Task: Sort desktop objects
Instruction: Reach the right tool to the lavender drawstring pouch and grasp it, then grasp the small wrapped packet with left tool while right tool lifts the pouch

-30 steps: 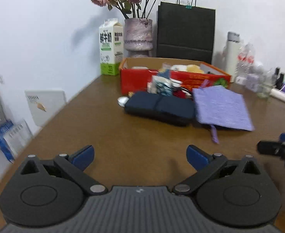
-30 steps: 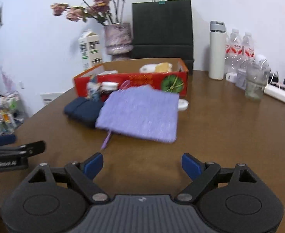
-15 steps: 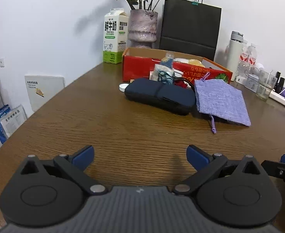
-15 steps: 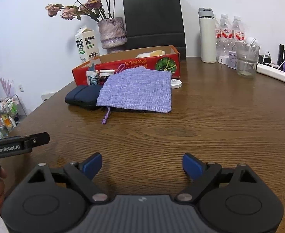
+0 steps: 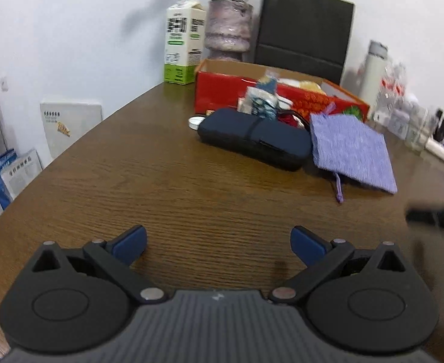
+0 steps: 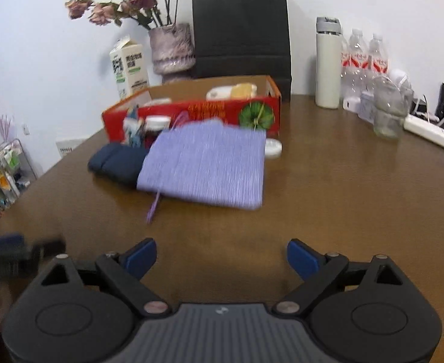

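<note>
A purple drawstring pouch (image 5: 350, 149) (image 6: 206, 169) lies on the brown table, partly over a dark blue case (image 5: 252, 137) (image 6: 116, 163). Behind them stands a red cardboard box (image 5: 222, 90) (image 6: 209, 112) holding several small items. A small white lid (image 6: 272, 148) lies right of the pouch, another white lid (image 5: 195, 121) left of the case. My left gripper (image 5: 218, 242) is open and empty, well short of the case. My right gripper (image 6: 222, 257) is open and empty, short of the pouch.
At the back stand a milk carton (image 5: 184, 48), a vase of dried roses (image 6: 172, 50), a black paper bag (image 6: 241, 30), a white flask (image 6: 327, 63), water bottles (image 6: 364, 60), a glass jar (image 6: 388, 112) and a power strip (image 6: 430, 130). The table edge curves at left.
Both grippers have moved forward toward the pouch and case, which look closer and blurred. Both stay open.
</note>
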### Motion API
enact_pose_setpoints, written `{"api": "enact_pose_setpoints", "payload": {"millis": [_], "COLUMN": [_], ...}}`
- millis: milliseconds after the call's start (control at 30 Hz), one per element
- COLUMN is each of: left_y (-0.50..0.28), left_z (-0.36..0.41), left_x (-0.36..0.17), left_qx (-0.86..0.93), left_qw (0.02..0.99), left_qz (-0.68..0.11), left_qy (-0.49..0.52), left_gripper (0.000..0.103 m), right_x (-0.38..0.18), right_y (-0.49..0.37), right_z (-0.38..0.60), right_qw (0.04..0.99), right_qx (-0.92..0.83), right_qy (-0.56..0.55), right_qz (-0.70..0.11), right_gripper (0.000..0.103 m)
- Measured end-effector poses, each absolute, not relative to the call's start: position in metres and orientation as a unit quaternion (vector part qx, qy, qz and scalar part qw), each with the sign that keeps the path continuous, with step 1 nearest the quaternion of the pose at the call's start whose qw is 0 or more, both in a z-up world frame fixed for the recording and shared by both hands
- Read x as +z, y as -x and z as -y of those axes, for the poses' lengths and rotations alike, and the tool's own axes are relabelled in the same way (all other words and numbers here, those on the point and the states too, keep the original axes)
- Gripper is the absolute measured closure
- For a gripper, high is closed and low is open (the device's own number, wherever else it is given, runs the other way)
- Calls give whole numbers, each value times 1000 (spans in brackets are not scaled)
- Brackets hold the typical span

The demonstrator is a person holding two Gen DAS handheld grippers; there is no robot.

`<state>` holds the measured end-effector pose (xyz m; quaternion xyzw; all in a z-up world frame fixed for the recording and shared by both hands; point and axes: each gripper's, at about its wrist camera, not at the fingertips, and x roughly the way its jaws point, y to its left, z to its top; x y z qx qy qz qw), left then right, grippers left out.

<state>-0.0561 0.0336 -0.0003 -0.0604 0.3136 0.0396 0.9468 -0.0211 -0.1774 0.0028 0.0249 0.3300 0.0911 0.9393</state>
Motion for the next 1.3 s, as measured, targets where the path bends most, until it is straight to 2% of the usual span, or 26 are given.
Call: {"api": "enact_pose_setpoints", "payload": {"millis": [133,300,367,400,433,567,600,633,900,967,1000,1033,1067,1100,1233,1300], "left_y": [57,45,32,22,10,-44,-56,-67,-119,-125,-126,-127,-128,-129,-127,-120], "left_z": [-36,-33,-32,-32,-33,-27,-25,-23,-7,-7,-9,-10,-12,-15,-27,-29], "left_x": [0,8,22,30,38,56,58,58,39,35,34,33,31,29,28,35], "left_qx": [34,33,16,8,0,-7,-11,-19,-52,-58,-60,-58,-55,-53,-71,-68], "left_qw": [947,951,959,962,965,967,967,967,962,961,963,963,962,960,955,959], "left_qz": [-313,-304,-283,-273,-263,-254,-253,-254,-265,-267,-262,-261,-267,-275,-283,-268], "left_qy": [69,37,21,15,10,-15,-16,-15,-40,-32,-27,-22,-13,-1,55,63], "left_gripper": [0,0,0,0,0,0,0,0,1,8,17,34,46,66,85,88], "right_x": [7,0,-8,-11,-14,-16,-16,-16,-12,-11,-12,-13,-14,-14,-6,1], "right_y": [-33,-96,-110,-112,-113,-104,-101,-101,-101,-101,-99,-99,-98,-98,-88,-81], "right_z": [169,169,168,170,175,188,190,190,195,192,190,188,186,185,183,183], "right_qw": [945,940,937,936,934,942,946,949,955,955,955,954,954,954,962,968], "right_qx": [86,93,98,111,128,133,132,130,119,122,127,131,134,135,136,137], "right_qy": [1,-30,-33,-47,-72,-79,-71,-63,-53,-47,-44,-39,-34,-30,-24,-23], "right_qz": [-316,-327,-332,-330,-326,-299,-286,-280,-267,-266,-265,-266,-268,-268,-237,-207], "right_gripper": [10,13,21,39,51,68,80,88,88,88,90,93,93,95,97,97]}}
